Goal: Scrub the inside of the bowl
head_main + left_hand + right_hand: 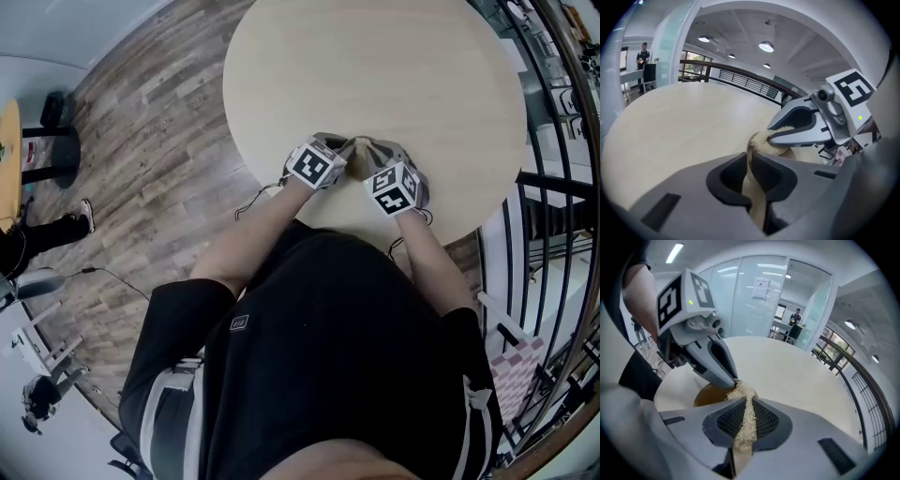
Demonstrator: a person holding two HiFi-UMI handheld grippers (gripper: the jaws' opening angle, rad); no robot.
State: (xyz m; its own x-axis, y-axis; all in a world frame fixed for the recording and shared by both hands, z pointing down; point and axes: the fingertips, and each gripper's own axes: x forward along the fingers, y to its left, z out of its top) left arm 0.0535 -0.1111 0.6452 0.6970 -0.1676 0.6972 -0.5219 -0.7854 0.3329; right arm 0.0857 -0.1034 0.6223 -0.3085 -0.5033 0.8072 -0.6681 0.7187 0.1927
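The left gripper's point(751, 180) jaws pinch the thin rim of the brown bowl point(708, 395). The bowl is at the near edge of the round counter point(375, 66), in the middle of the head view. The right gripper's point(745, 425) jaws squeeze a scratchy scrubber point(744, 393) just above the bowl.

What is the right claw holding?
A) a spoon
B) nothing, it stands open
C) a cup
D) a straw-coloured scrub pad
D: in the right gripper view the right claw is shut on the fibrous scrub pad, close by the bowl.
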